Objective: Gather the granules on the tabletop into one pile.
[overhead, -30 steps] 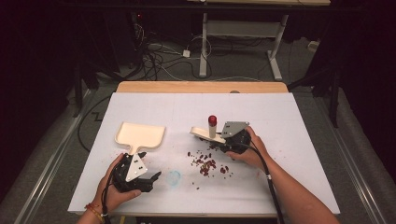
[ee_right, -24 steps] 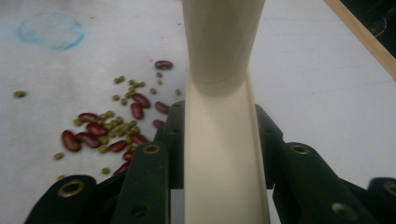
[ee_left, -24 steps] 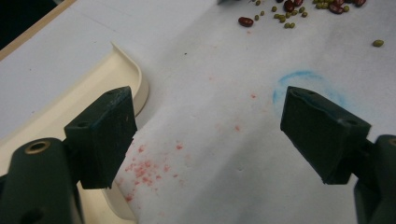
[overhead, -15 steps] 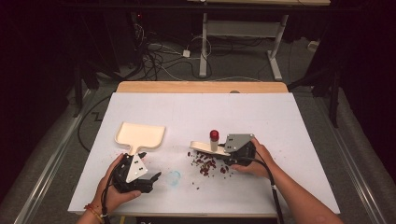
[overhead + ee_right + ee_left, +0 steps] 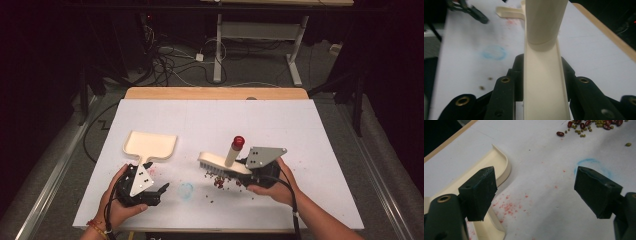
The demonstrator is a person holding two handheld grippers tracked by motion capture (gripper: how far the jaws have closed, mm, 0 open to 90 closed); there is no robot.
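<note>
The brush (image 5: 220, 164) is pinched by the right gripper (image 5: 250, 172) over the beans (image 5: 222, 182); the left gripper (image 5: 159, 192) is spread beside the dustpan (image 5: 149, 145).

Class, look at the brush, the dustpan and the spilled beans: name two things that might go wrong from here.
1. The dustpan lies apart from the beans, and the left gripper stands open beside its handle; a sweep from the brush may scatter beans across the table rather than into the pan.
2. The right gripper clamps only the brush's back, so pressing hard might twist it in the jaws.
</note>
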